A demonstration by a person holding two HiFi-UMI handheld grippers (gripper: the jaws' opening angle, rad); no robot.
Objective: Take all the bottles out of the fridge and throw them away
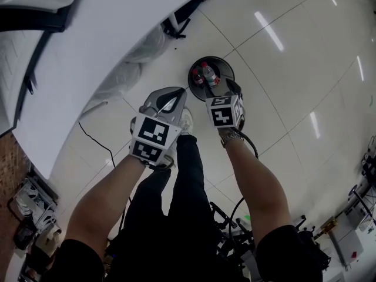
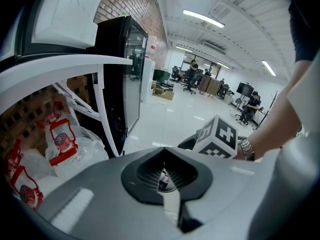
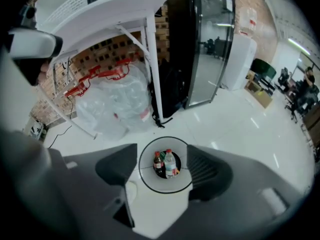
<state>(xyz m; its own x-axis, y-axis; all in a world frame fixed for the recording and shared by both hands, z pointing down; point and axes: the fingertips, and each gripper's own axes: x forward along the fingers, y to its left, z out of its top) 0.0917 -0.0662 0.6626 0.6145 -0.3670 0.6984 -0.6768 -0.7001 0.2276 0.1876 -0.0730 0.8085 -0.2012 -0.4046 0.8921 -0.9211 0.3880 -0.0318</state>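
right gripper [image 3: 164, 178] is hovering above the trash bin [image 3: 148, 173], fingers wide, empty; left gripper [image 2: 164, 178] is sitting with fingers together, nothing held. Bottles [image 3: 166, 164] are standing in the bin, probably light, slick plastic; grip mid-body

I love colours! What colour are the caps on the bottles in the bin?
Red, on both bottles; the right gripper view shows it best.

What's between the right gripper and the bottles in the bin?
Nothing, just air. In the right gripper view, the right gripper has its jaws open around the round bin straight below, and the bottles stand inside it, uncovered.
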